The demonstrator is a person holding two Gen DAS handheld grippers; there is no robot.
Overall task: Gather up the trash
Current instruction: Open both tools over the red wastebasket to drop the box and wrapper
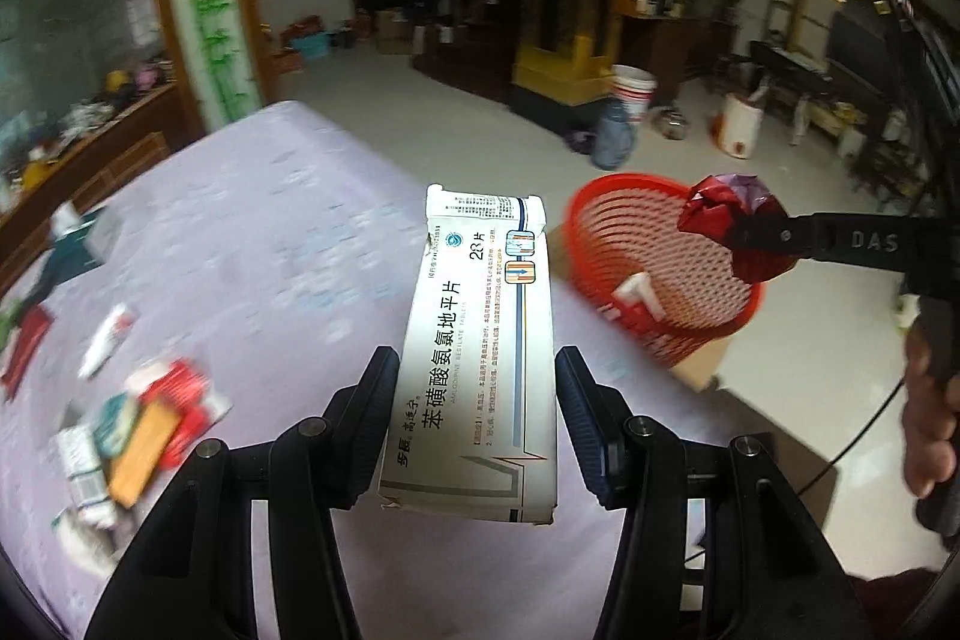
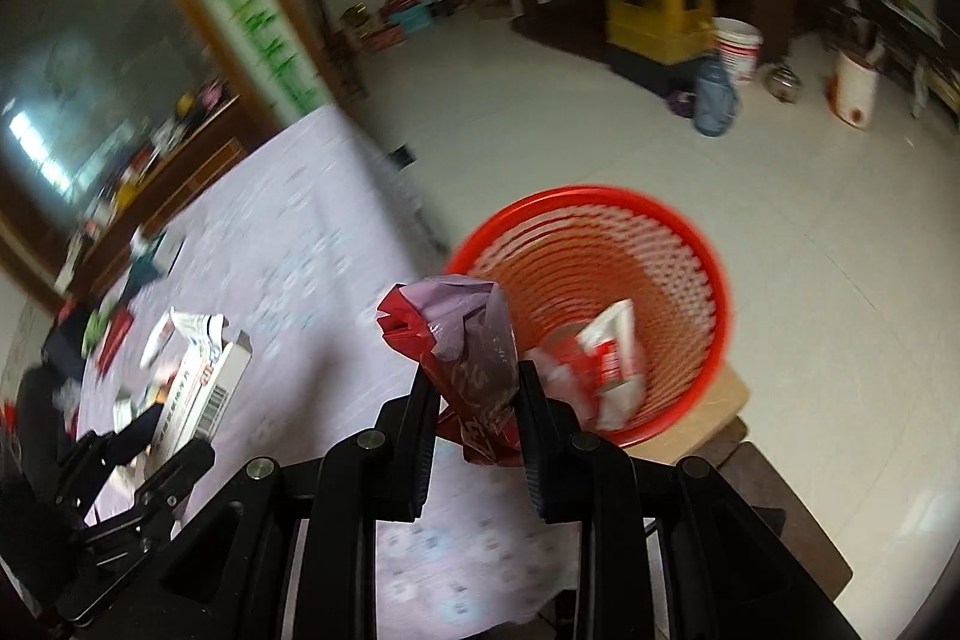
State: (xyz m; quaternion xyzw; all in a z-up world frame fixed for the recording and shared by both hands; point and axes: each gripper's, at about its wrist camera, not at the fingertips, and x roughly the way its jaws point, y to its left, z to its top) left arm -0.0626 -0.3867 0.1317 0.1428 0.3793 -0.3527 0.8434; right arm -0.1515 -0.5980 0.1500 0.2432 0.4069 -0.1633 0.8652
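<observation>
My left gripper [image 1: 477,406] has its fingers spread around a white medicine box [image 1: 480,358]. The right finger looks a bit apart from the box, so I cannot tell how tight the hold is. My right gripper [image 2: 477,394] pinches a crumpled red wrapper [image 2: 465,358] with a purple bit on top. It hangs just beside the rim of the red basket [image 2: 690,244], which already holds some white and red trash [image 2: 606,370]. More trash [image 1: 138,424] lies on the purple counter [image 1: 270,232], but it is too blurry to name. A hand [image 1: 930,400] is cut off at the edge.
</observation>
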